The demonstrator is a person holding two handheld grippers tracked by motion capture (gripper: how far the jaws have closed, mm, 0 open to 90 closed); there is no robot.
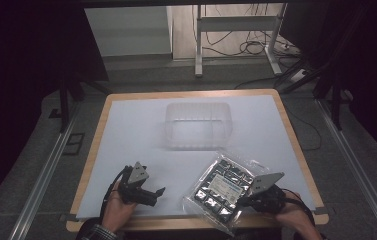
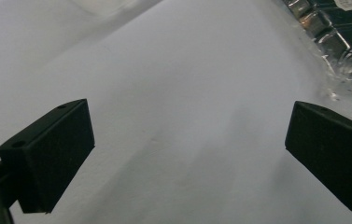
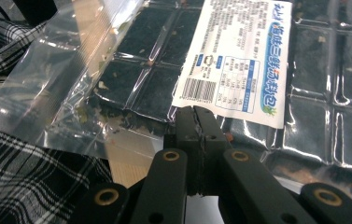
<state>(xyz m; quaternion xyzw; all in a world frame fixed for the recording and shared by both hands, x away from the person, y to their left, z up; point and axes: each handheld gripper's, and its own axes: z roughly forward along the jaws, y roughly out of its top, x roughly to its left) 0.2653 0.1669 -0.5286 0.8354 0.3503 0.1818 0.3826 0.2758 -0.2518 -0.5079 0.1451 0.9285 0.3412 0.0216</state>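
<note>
The clear plastic packet (image 1: 224,189) of dark, foil-wrapped squares lies at the near right of the white table sheet (image 1: 136,130), its near corner reaching over the wooden table edge (image 1: 96,135). A white printed label (image 1: 224,187) with a barcode and blue lettering sits across its middle; in the right gripper view the label (image 3: 235,60) lies over a grid of dark sealed cells inside the packet (image 3: 131,70), with flecks of loose crumbs in the clear film. The right gripper (image 1: 248,200) has its two black jaws pressed together on the packet's edge just below the label, the right gripper (image 3: 197,122) pinching the film between them. A plaid sleeve (image 3: 19,177) fills the lower left of that view. The left gripper (image 1: 158,192) rests on the sheet at the near left, well apart from the packet, and in its own view the left gripper (image 2: 187,154) stands with its jaws spread wide over bare sheet, the packet (image 2: 337,32) showing at the upper right corner. Farther back, near the middle of the sheet, stands a clear plastic tub (image 1: 198,125).
</note>
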